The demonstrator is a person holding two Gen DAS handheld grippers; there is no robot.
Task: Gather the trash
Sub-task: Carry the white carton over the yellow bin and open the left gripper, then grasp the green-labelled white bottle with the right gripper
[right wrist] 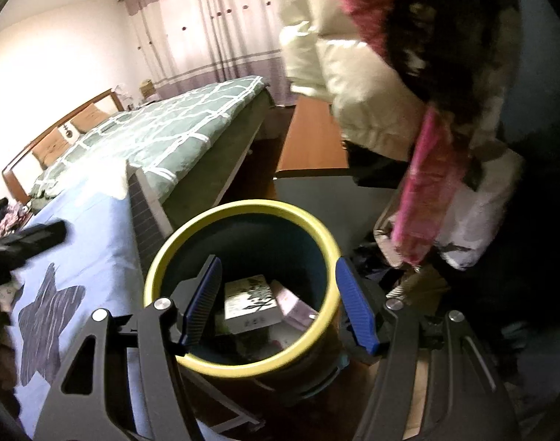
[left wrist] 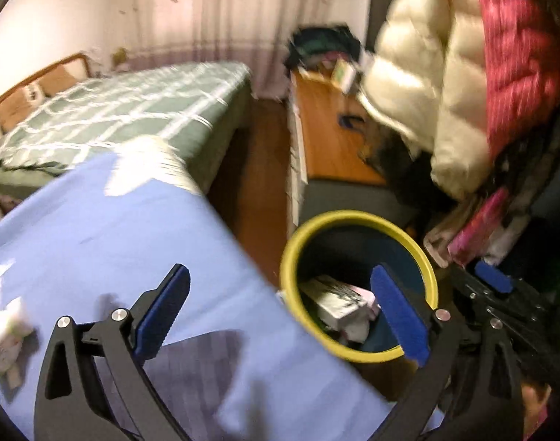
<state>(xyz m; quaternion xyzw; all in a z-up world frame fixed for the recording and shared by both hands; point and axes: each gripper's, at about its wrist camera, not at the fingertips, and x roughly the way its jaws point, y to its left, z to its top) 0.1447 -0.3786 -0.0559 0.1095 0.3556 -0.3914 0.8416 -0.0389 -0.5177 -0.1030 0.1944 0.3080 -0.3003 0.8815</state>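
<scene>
A dark bin with a yellow rim (left wrist: 353, 217) (right wrist: 243, 205) stands on the floor beside a table with a blue cloth (left wrist: 140, 242) (right wrist: 96, 242). Inside lie a white printed box (right wrist: 251, 303) (left wrist: 333, 299) and a pink packet (right wrist: 292, 307). My left gripper (left wrist: 283, 312) is open and empty, straddling the table edge and the bin. My right gripper (right wrist: 280, 299) is open and empty, directly above the bin's mouth. A crumpled white and green wrapper (left wrist: 4, 334) lies on the cloth at the left. The right gripper also shows in the left wrist view (left wrist: 495, 279).
A bed with a green checked cover (left wrist: 125, 110) (right wrist: 162, 128) lies behind the table. A wooden desk (left wrist: 327, 132) stands beyond the bin. Cream and red puffer jackets (left wrist: 445, 73) (right wrist: 353, 66) hang close over the right of the bin.
</scene>
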